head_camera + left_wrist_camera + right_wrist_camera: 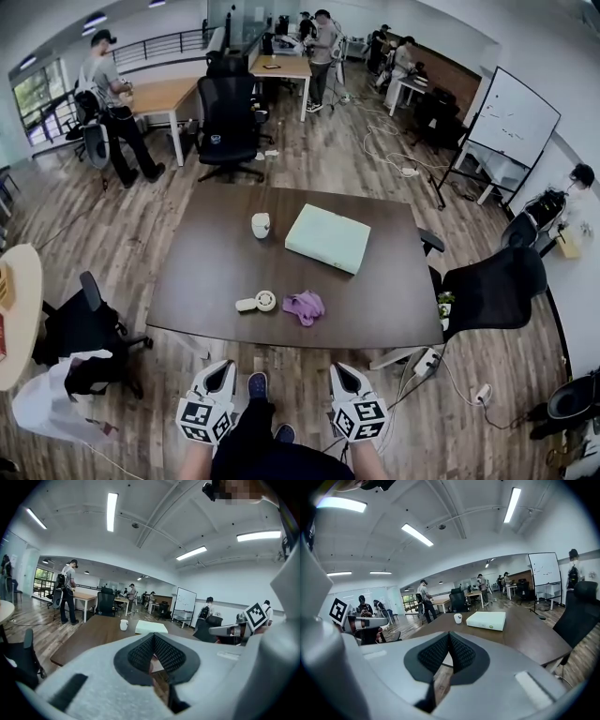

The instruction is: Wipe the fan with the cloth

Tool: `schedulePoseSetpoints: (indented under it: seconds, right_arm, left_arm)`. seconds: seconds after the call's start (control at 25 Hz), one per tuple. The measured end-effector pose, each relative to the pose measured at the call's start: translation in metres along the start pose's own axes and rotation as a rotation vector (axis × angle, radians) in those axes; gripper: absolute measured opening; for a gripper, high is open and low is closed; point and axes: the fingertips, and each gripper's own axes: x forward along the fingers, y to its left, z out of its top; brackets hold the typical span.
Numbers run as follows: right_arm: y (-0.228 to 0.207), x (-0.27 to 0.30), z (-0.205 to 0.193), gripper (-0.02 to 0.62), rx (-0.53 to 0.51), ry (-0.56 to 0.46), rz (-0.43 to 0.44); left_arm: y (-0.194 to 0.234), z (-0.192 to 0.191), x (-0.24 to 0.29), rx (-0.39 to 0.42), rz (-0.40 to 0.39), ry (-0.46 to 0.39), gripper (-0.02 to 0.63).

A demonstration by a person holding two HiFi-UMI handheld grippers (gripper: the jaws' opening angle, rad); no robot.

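Observation:
A small white hand fan (257, 302) lies near the front edge of the dark brown table (197, 281), with a crumpled purple cloth (304, 307) just to its right. My left gripper (222, 368) and right gripper (340, 370) hover side by side in front of the table, short of its near edge, both shut with nothing in them. In the left gripper view the pads (149, 649) meet, and the table (93, 634) stretches ahead. The right gripper's pads (445, 651) also meet, facing the table (520, 630). Both grippers' own bodies hide the fan and the cloth in their views.
A pale green flat box (328, 238) and a white cup (261, 225) sit on the table's far half. Black office chairs stand at the right (492, 286), the left (84, 323) and beyond the table (228, 117). People stand at desks further back.

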Motion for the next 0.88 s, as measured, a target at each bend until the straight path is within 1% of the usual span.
schedulePoseSetpoints:
  seconds: [0.32,0.6,0.76,0.88]
  right_arm:
    - [-0.015,0.066,0.029,0.014,0.005,-0.001,-0.010]
    - [-0.034,0.136,0.052,0.014,-0.006,0.023,-0.021]
    - [-0.035,0.173,0.069,0.014,-0.012,0.020,-0.011]
    - [-0.039,0.197,0.077,0.014,0.006,0.021,-0.033]
  left_arm:
    - [0.048,0.020,0.065,-0.005,-0.020,0.011,-0.003]
    - [0.092,0.042,0.130,-0.019,-0.028,0.026,-0.003]
    - [0.112,0.059,0.162,-0.004,-0.057,0.034,-0.003]
    - [0.129,0.068,0.187,0.005,-0.089,0.036,-0.003]
